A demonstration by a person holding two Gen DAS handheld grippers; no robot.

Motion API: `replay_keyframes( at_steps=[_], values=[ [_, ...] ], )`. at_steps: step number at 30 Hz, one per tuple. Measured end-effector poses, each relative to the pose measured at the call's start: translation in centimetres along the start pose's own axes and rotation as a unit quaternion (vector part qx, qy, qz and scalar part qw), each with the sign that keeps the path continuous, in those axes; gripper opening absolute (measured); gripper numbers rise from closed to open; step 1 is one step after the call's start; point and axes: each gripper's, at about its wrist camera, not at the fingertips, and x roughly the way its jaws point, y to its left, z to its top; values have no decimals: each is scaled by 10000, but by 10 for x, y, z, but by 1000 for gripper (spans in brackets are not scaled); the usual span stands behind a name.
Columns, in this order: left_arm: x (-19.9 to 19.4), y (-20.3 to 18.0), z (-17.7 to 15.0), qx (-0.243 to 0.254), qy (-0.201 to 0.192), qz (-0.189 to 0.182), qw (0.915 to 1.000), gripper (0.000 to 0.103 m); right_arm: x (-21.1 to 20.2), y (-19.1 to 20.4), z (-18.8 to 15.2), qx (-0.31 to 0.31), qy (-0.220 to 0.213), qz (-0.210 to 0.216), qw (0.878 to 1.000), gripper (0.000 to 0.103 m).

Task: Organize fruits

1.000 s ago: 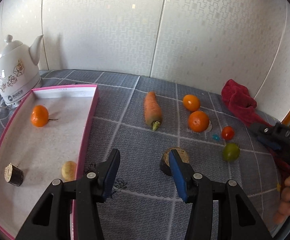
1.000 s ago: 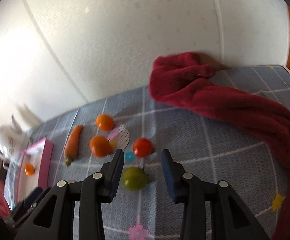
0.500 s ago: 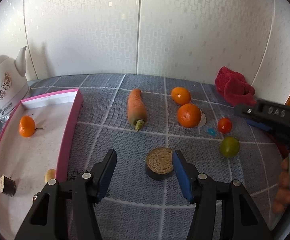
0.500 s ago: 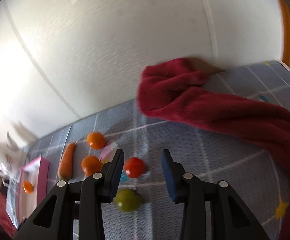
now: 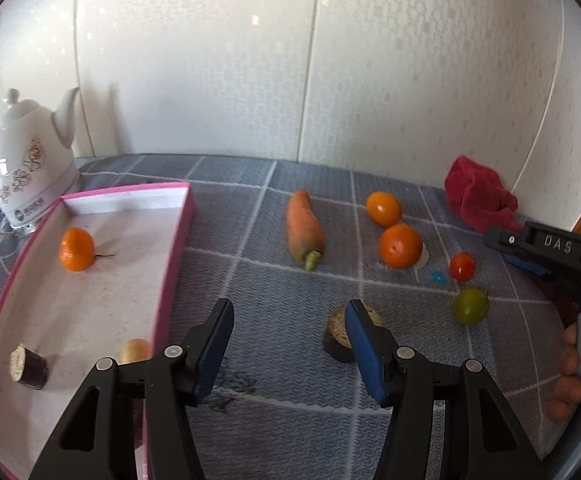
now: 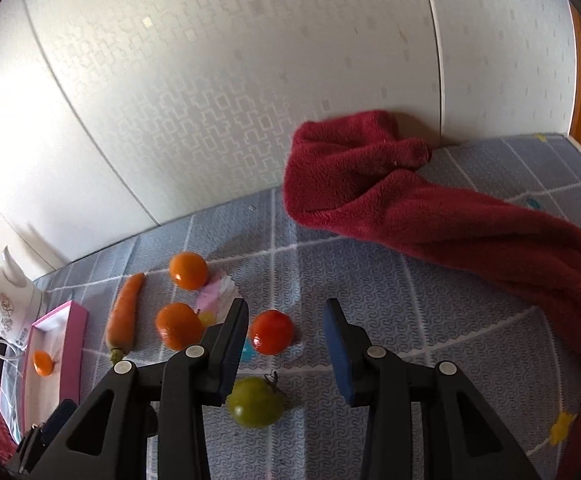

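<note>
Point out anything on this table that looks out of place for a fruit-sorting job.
The carrot lies among the oranges on the cloth, a vegetable among fruit. A crumpled red towel sprawls against the wall. A dark-skinned cut stub sits loose outside the pink tray, which holds a similar stub.

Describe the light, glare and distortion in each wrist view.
Left wrist view: even daylight, bright specks on the wall, grid lines on the mat bow from the fisheye, and all is sharp. Right wrist view: the wall's left side is blown out by glare, nearly swallowing the kettle.
</note>
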Motion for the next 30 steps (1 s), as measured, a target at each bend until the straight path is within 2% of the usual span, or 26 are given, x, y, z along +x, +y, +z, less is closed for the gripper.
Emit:
replay_keyframes(
  at_steps=[4, 10, 19, 30],
  values=[
    [-6, 8, 2, -104, -83, -7, 9999, 58, 2, 8, -1, -43, 21, 93, 9999, 39],
    [-24, 10, -2, 152, -378, 128, 9991, 58, 1, 24, -4, -339, 42, 153, 9993, 39],
    [-56, 22, -11, 70, -429, 337, 9985, 58, -5, 31, -7, -417, 42, 240, 9988, 39],
    [-66, 7, -12, 246, -577, 79, 9980, 58, -13, 13, -1, -93, -171, 150, 9997, 41]
  ],
)
